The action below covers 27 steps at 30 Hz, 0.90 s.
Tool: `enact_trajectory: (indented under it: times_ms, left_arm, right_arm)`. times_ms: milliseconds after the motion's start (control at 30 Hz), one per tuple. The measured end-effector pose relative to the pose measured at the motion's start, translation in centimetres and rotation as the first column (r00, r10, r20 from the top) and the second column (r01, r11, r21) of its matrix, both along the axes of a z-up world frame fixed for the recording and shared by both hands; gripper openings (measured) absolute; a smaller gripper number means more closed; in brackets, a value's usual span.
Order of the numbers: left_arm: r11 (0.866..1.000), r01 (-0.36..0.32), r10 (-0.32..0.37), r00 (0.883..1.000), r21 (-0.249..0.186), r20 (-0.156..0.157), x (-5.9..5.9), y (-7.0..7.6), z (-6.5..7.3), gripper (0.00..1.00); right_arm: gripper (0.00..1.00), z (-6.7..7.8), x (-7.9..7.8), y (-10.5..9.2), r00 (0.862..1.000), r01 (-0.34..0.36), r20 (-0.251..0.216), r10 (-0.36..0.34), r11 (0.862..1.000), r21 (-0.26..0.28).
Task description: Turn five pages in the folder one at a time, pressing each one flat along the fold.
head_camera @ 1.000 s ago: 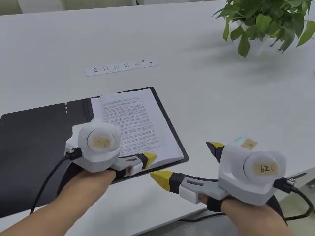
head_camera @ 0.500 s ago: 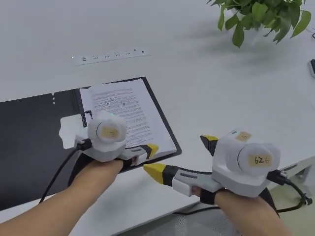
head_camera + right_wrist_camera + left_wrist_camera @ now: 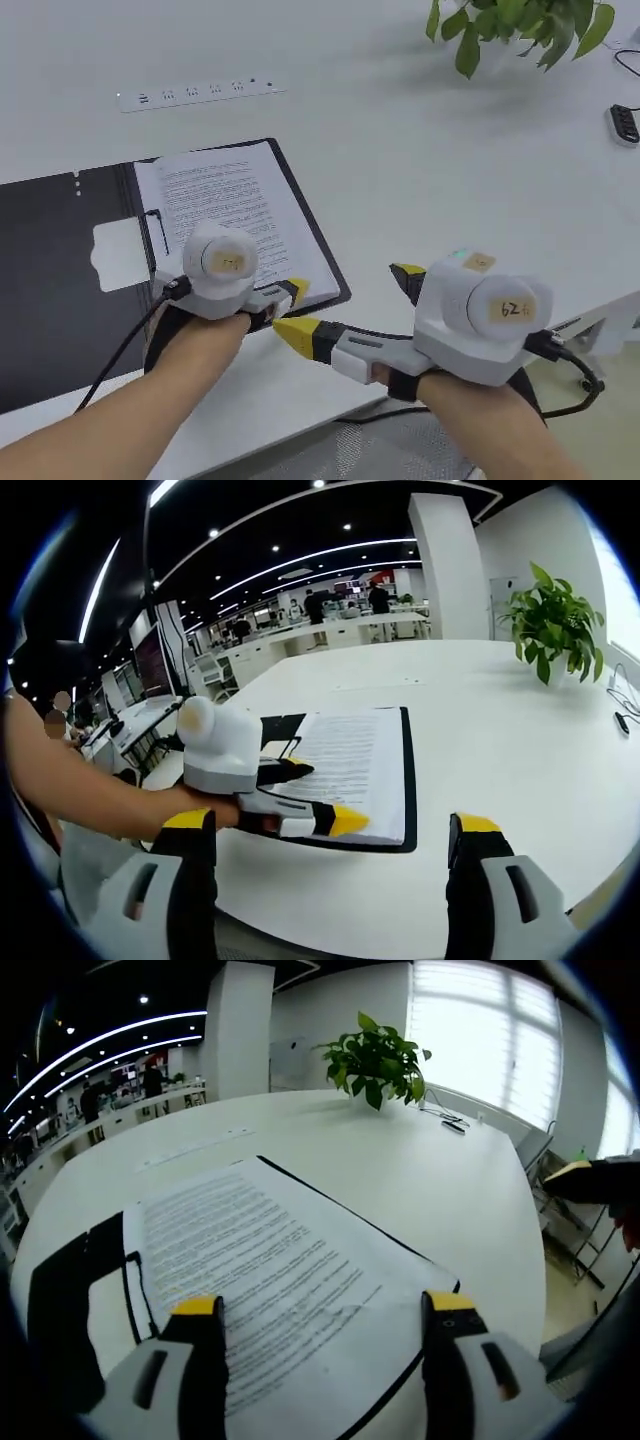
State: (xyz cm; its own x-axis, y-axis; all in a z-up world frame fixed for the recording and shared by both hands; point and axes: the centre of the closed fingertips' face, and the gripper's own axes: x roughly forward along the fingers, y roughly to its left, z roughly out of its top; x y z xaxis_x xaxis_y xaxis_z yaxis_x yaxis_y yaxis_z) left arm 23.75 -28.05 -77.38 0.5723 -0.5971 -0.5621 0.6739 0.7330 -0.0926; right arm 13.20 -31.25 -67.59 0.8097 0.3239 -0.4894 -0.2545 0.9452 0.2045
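Observation:
A black folder (image 3: 50,290) lies open on the white table, with a printed page (image 3: 220,205) on its right half. My left gripper (image 3: 280,298) hovers over the page's near right corner. Its own view shows the jaws wide open on either side of the page (image 3: 260,1250), holding nothing. My right gripper (image 3: 350,305) sits just off the folder's near right corner, above bare table. It is open and empty, and points left toward the left gripper (image 3: 230,750) and the page (image 3: 350,755).
A white power strip (image 3: 195,92) is set in the table beyond the folder. A potted plant (image 3: 520,25) stands far right. A black device (image 3: 622,122) with a cable lies at the right edge. The table's near edge (image 3: 300,420) runs just under my hands.
The camera has swung, shifting the whole scene left. My left gripper has edged right along the page's near edge toward its corner. The right gripper has kept its place by the folder corner.

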Motion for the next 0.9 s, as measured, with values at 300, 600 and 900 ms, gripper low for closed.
enact_trajectory:
  times_ms: [300, 600, 900]
  left_arm:
    - [1.0, 0.001, -0.003, 0.997, 0.027, 0.074, 0.2, 0.27, -0.75, 0.73]
    - [0.999, 0.029, -0.024, 0.988, -0.029, 0.149, 0.38, 0.47, -0.61, 0.64]
    - [0.997, 0.065, -0.057, 0.987, -0.045, 0.151, -0.01, -0.06, -0.77, 0.48]
  right_arm:
    - [0.96, -0.06, 0.38, 0.27, 1.0, -0.003, -0.003, 0.003, 1.0, 0.004]
    - [0.95, 0.0, 0.7, 0.43, 1.0, -0.004, -0.001, 0.004, 1.0, 0.009]
    - [0.95, -0.11, 0.76, 0.46, 1.0, 0.0, -0.004, 0.0, 1.0, 0.013]
